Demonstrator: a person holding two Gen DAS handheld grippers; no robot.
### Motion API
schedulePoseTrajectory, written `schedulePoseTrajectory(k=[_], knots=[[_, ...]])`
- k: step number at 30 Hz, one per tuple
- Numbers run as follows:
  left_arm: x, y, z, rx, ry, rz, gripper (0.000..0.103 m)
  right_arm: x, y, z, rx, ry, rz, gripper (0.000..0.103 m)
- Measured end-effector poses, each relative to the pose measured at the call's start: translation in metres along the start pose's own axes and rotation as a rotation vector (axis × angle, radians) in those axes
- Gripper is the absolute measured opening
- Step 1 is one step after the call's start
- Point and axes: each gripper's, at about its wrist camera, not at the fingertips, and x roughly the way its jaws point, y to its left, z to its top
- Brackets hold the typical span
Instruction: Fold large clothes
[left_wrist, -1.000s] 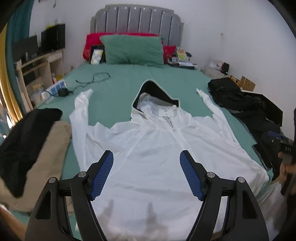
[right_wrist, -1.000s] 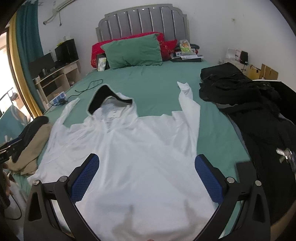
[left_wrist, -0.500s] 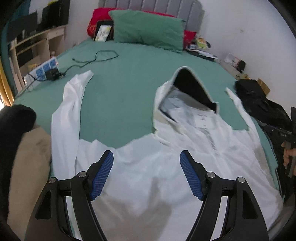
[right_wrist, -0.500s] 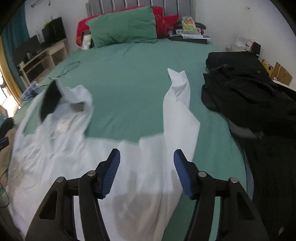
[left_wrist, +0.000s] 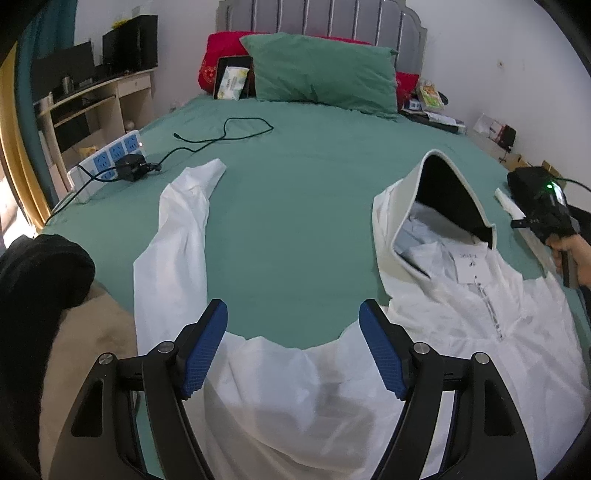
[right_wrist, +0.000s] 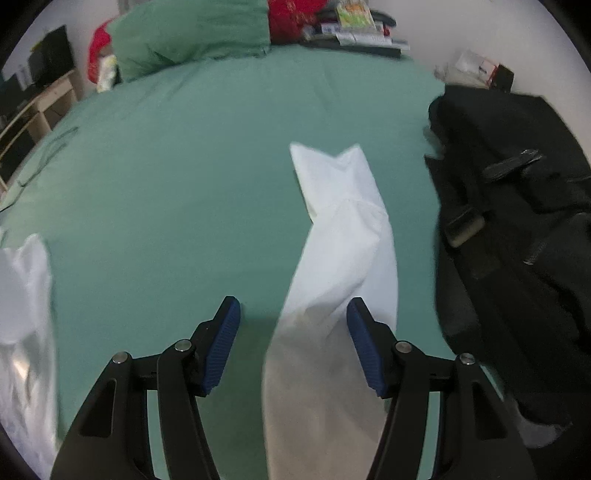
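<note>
Now both of my tools have moved forward from the hem toward the sleeves, and that changes the job from surveying to picking. My left gripper (left_wrist: 293, 347) hangs with its blue pads spread wide over the shoulder edge of the white hooded jacket (left_wrist: 461, 332), which lies flat on the green bedsheet (left_wrist: 295, 192) with its hood (left_wrist: 443, 206) pointing at the pillow; the left sleeve (left_wrist: 177, 236) runs up just beside it. A second ago that view took in the whole garment. My right gripper (right_wrist: 293, 343) has narrowed its gap somewhat (still parted, holding nothing) and sits low over the right sleeve (right_wrist: 343, 240), whose cloth lies partly between the pads. The black clothes (right_wrist: 517, 221) are heaped close to that sleeve. I judge the sleeve fold is next, so each side needs a pinch first.
</note>
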Motion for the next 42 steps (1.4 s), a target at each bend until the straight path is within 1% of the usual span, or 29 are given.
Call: schedulePoseTrajectory(k=[1, 2, 3, 5, 7, 9, 11, 13, 14, 15, 17, 18, 19, 20, 22, 23, 24, 25, 27, 28, 30, 32, 34, 35, 36, 38, 40, 41, 42], knots=[[0.001, -0.001, -0.001, 0.006, 0.004, -0.004, 0.078, 0.0, 0.001, -0.001, -0.006, -0.01, 0.006, 0.049], [0.002, -0.002, -0.002, 0.019, 0.008, -0.008, 0.078, -0.002, 0.003, 0.0, -0.025, -0.024, -0.003, 0.01], [0.003, -0.003, -0.003, 0.03, 0.009, -0.007, 0.078, -0.009, 0.009, -0.001, -0.061, -0.029, -0.017, 0.003], [0.002, -0.004, -0.003, 0.028, 0.009, -0.01, 0.078, -0.026, 0.018, -0.006, -0.096, -0.056, 0.015, 0.003], [-0.003, -0.004, -0.002, 0.016, 0.004, -0.032, 0.078, -0.057, 0.035, -0.015, -0.153, -0.103, 0.068, 0.003], [-0.013, -0.007, 0.001, 0.025, -0.025, -0.038, 0.078, -0.105, 0.057, -0.028, -0.226, -0.164, 0.173, 0.003], [-0.024, -0.012, 0.003, 0.045, -0.056, -0.034, 0.078, -0.147, 0.075, -0.04, -0.286, -0.223, 0.329, 0.003], [-0.036, -0.016, 0.006, 0.046, -0.078, -0.055, 0.078, -0.202, 0.096, -0.06, -0.378, -0.276, 0.505, 0.003], [-0.042, -0.018, 0.007, 0.045, -0.089, -0.068, 0.078, -0.216, 0.104, -0.065, -0.406, -0.274, 0.552, 0.003], [-0.048, -0.019, 0.009, 0.043, -0.099, -0.075, 0.078, -0.237, 0.113, -0.075, -0.442, -0.259, 0.628, 0.003], [-0.058, -0.02, 0.011, 0.035, -0.12, -0.087, 0.078, -0.251, 0.121, -0.088, -0.46, -0.21, 0.742, 0.003], [-0.062, -0.02, 0.012, 0.031, -0.125, -0.091, 0.078, -0.251, 0.127, -0.098, -0.469, -0.163, 0.785, 0.003], [-0.064, -0.019, 0.012, 0.026, -0.127, -0.093, 0.078, -0.242, 0.129, -0.104, -0.472, -0.142, 0.769, 0.003], [-0.064, -0.018, 0.012, 0.022, -0.124, -0.094, 0.078, -0.228, 0.131, -0.112, -0.459, -0.111, 0.712, 0.005], [-0.061, -0.014, 0.01, 0.008, -0.103, -0.089, 0.078, -0.195, 0.133, -0.123, -0.413, -0.026, 0.537, 0.027], [-0.059, -0.011, 0.01, -0.005, -0.09, -0.09, 0.078, -0.174, 0.132, -0.132, -0.381, 0.019, 0.394, 0.052], [-0.056, -0.008, 0.009, -0.018, -0.077, -0.092, 0.078, -0.163, 0.133, -0.139, -0.374, 0.029, 0.276, 0.058], [-0.053, -0.005, 0.008, -0.03, -0.063, -0.096, 0.078, -0.16, 0.136, -0.148, -0.379, 0.012, 0.196, 0.058], [-0.049, 0.001, 0.007, -0.047, -0.041, -0.103, 0.078, -0.17, 0.15, -0.17, -0.425, -0.048, 0.117, 0.057], [-0.047, 0.004, 0.006, -0.052, -0.034, -0.104, 0.078, -0.181, 0.16, -0.182, -0.447, -0.104, 0.071, 0.057], [-0.043, 0.009, 0.005, -0.06, -0.014, -0.104, 0.078, -0.2, 0.182, -0.203, -0.526, -0.194, 0.031, 0.058], [-0.04, 0.012, 0.003, -0.07, 0.003, -0.113, 0.078, -0.2, 0.201, -0.203, -0.645, -0.231, 0.027, 0.057], [-0.037, 0.014, 0.001, -0.082, 0.025, -0.122, 0.078, -0.186, 0.231, -0.216, -0.778, -0.212, -0.011, 0.057], [-0.035, 0.014, 0.001, -0.085, 0.039, -0.125, 0.078, -0.179, 0.242, -0.224, -0.791, -0.181, -0.012, 0.057], [-0.036, 0.014, 0.0, -0.087, 0.048, -0.134, 0.078, -0.172, 0.246, -0.224, -0.767, -0.147, 0.011, 0.057], [-0.038, 0.012, 0.0, -0.083, 0.05, -0.148, 0.078, -0.155, 0.243, -0.216, -0.648, -0.073, 0.087, 0.057], [-0.038, 0.012, 0.0, -0.075, 0.051, -0.146, 0.078, -0.139, 0.242, -0.21, -0.554, -0.028, 0.114, 0.03], [-0.038, 0.013, 0.0, -0.074, 0.056, -0.147, 0.078, -0.137, 0.241, -0.21, -0.527, -0.017, 0.132, 0.007], [-0.038, 0.014, -0.001, -0.076, 0.061, -0.149, 0.078, -0.139, 0.239, -0.207, -0.493, -0.034, 0.119, 0.007]])
